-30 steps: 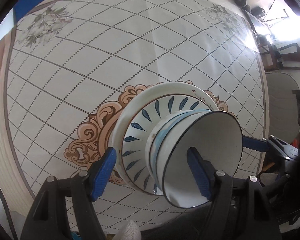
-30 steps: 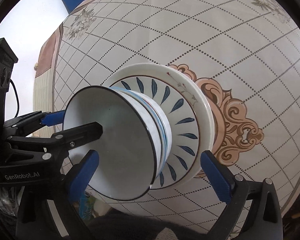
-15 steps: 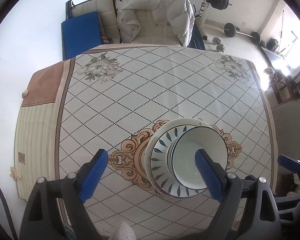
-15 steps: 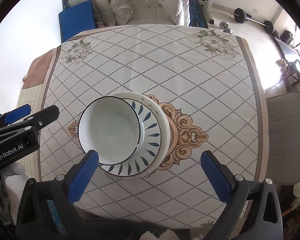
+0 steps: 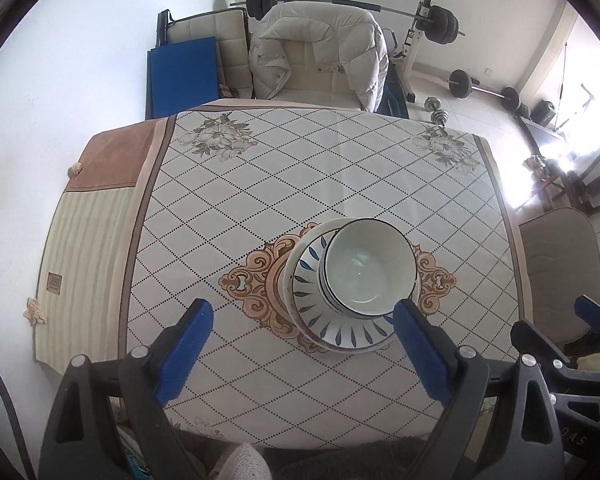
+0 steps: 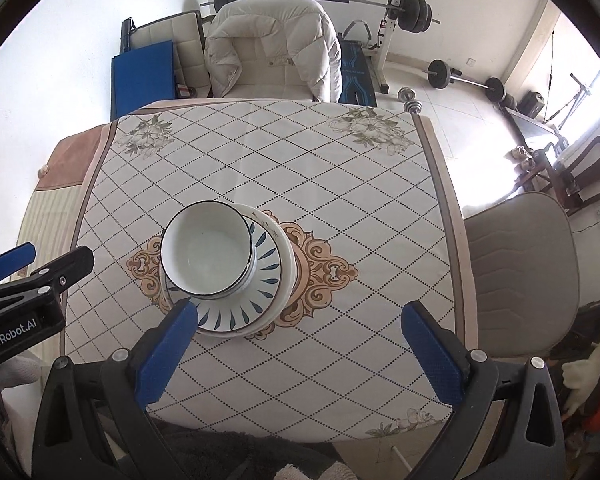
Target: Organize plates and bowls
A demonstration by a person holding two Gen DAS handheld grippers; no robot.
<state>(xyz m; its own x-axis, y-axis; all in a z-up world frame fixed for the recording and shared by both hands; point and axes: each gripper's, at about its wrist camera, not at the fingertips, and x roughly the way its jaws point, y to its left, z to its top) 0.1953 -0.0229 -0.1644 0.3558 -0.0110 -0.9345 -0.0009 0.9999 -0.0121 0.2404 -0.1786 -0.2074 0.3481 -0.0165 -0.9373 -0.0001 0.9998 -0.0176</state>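
- bowls [image 5: 367, 266] sit nested in a stack at the middle of the bench [image 5: 260, 184], on top of two stacked plates; the top bowl is white inside with a dark rim.
- plates [image 5: 312, 312] lie under the bowls: an upper one with blue leaf strokes round its border, and a wider white one below it whose rim shows round the outside.
- the whole stack rests on the ornate orange medallion [image 5: 252, 284] printed in the middle of the bench's diamond-patterned cloth, well apart from all four edges.
- left gripper [image 5: 302, 354] hangs above the near edge of the bench, pointing steeply down; its blue fingers [image 5: 186, 350] have just been opening and now stand wide apart with nothing between them. in its own view the right-hand finger overlaps the near rim of the plates, but it does not press on them.
- right gripper [image 6: 300, 358] is likewise above the near edge, fingers [image 6: 430, 354] spread wide and holding nothing; the stack shows just beyond its left-hand finger.
- a chair [image 6: 268, 60] draped with a white padded jacket stands at the far edge; a grey chair [image 6: 520, 264] is beside the right edge.
- a blue mat [image 5: 180, 76] leans by the far left corner.
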